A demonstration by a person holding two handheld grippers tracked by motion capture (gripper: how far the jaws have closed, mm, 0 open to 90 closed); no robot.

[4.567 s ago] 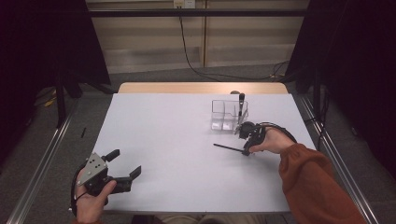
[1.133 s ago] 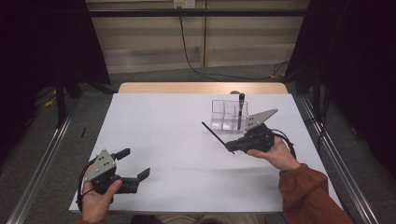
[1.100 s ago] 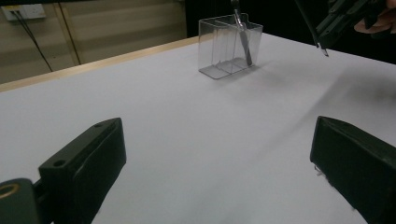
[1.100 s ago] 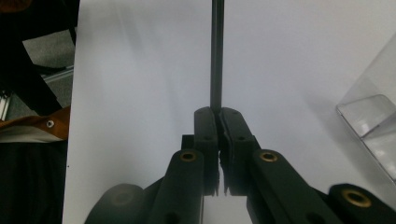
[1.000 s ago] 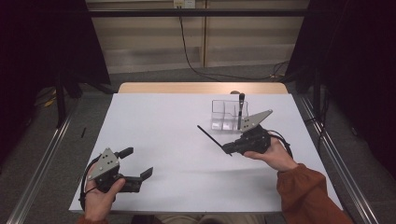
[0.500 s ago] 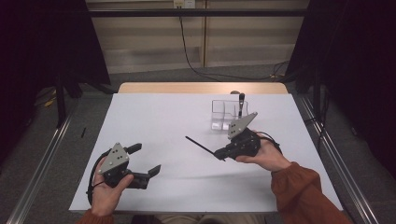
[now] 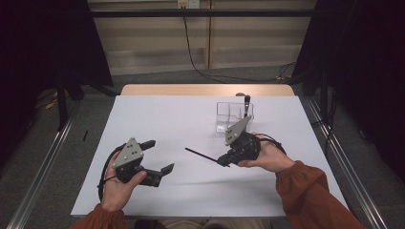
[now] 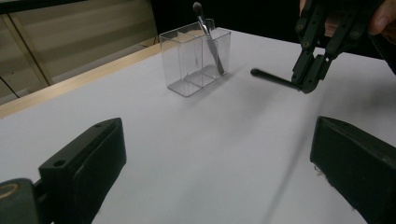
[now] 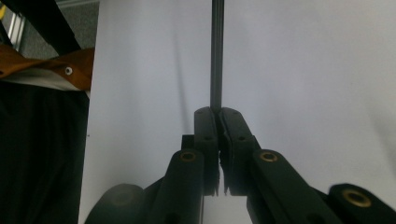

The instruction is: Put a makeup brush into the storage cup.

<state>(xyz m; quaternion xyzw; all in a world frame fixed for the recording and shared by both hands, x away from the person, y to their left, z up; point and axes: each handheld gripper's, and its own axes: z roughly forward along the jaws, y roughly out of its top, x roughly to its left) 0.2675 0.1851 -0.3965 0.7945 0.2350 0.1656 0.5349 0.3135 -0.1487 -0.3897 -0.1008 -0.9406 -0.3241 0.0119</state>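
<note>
Clamping a thin black brush handle (image 7: 200, 155), right gripper (image 7: 223, 161) hovered above table (image 7: 167, 114); left gripper (image 7: 160, 160) gaped empty.

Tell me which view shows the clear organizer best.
The left gripper view: the clear organizer stands close and sharp, compartments visible, with a brush leaning in one. The high view shows it small and far, partly behind the right gripper.
</note>
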